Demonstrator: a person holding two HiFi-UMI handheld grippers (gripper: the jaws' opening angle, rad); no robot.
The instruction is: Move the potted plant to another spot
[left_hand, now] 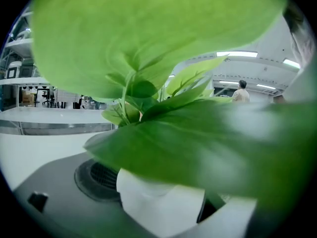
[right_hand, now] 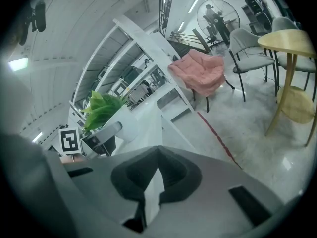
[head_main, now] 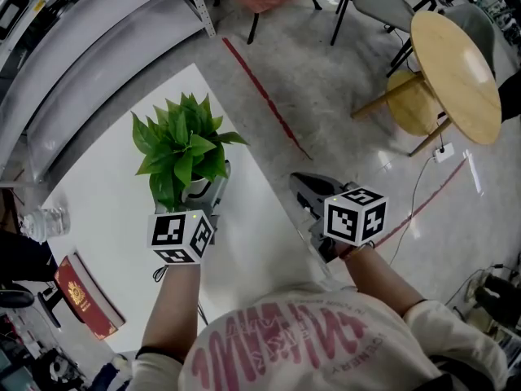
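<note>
1. The potted plant (head_main: 186, 145) has broad green leaves in a white pot (left_hand: 159, 206). It is over the white table (head_main: 106, 194), near the table's right-hand edge as the head view shows it.
2. The left gripper (head_main: 208, 192) is closed on the pot. In the left gripper view the pot sits between the two jaws, touching the round dark pad of the left jaw, with the other jaw against its opposite side.
3. Leaves fill most of the left gripper view and hide the pot's rim. No view shows whether the pot's base rests on the table or hangs just above it.
4. The right gripper (head_main: 301, 182) holds nothing. In the right gripper view its jaws are together, with the tips (right_hand: 158, 150) meeting and only a thin slit below them.
5. The right gripper is held just beside the table's right edge, apart from the plant, and points out over the floor (head_main: 342, 80).
6. The right gripper view also shows the plant (right_hand: 101, 108) off to the left, with the left gripper's marker cube (right_hand: 69, 140) below it.
7. A water bottle (head_main: 42, 222) lies at the table's left edge, and a red booklet (head_main: 85, 296) lies nearer the person.
8. A red line (head_main: 264, 96) runs across the floor. Beyond it stand a round wooden table (head_main: 454, 72) and a pink chair (right_hand: 198, 71).
</note>
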